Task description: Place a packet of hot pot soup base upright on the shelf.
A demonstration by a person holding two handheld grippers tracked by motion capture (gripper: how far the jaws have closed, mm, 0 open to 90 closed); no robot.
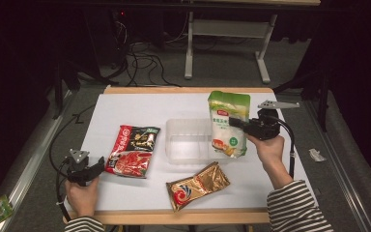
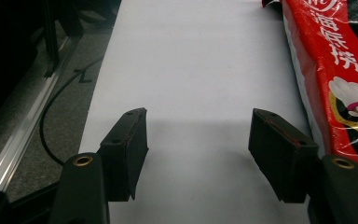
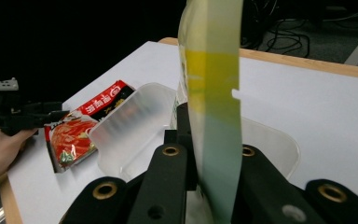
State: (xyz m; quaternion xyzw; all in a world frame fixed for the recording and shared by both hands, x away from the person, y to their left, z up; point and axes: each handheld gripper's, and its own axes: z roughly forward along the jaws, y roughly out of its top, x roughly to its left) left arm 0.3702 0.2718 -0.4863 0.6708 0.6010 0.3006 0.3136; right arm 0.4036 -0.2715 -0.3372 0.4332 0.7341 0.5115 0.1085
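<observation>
A green-and-white pouch (image 1: pixel 229 123) is held upright above the right end of the clear tub (image 1: pixel 186 141), which stands at the middle of the bench (image 1: pixel 125 104). The right hand-held gripper (image 1: pixel 235 123) is clamped on the pouch's side edge (image 3: pixel 214 126), so that the pouch hangs vertically and can, it is judged, be lowered into the tub edge-first. The left hand-held gripper (image 1: pixel 100 166) is rested near the front left corner with its jaws apart and nothing between them, just beside the red packet (image 1: pixel 133 151), presumably kept ready for it. A gold packet (image 1: pixel 197 185) is left flat near the front edge, well apart from both grippers.
</observation>
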